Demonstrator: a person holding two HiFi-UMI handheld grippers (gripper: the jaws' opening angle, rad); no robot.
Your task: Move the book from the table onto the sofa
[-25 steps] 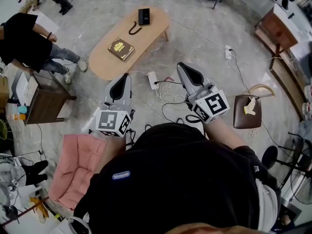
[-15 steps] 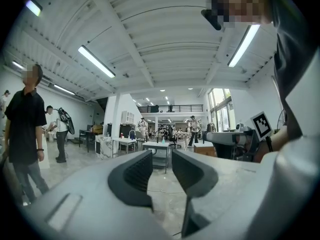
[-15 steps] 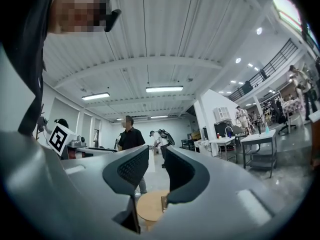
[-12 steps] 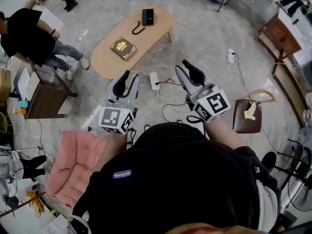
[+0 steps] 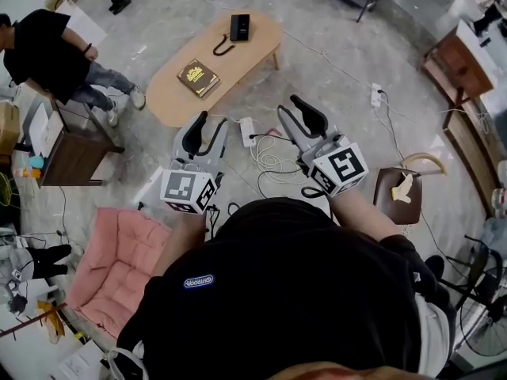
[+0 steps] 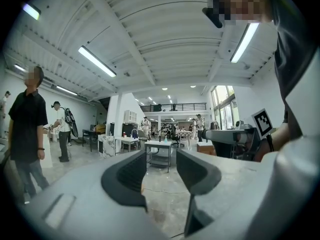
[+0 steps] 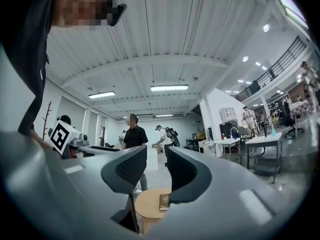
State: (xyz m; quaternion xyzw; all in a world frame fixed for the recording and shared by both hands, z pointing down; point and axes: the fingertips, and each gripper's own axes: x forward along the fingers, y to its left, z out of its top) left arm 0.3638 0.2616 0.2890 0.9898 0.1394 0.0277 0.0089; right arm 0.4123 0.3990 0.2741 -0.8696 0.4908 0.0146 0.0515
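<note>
Both grippers are being held level in front of the person: the left gripper (image 5: 207,127) (image 6: 161,159) is being held with its jaws moderately apart and nothing between them, while the jaws of the right gripper (image 5: 295,105) (image 7: 156,166) have just been opening and are standing at a middling gap, likewise empty. The book (image 5: 198,77) (image 7: 164,201) is lying flat on the oval wooden table (image 5: 245,54) (image 7: 145,206), well apart from both grippers, and is being seen low between the right gripper's jaws, untouched. A black device (image 5: 239,26) is lying at the table's far end, and a pink cushion (image 5: 119,260) is lying on the floor at the person's left.
</note>
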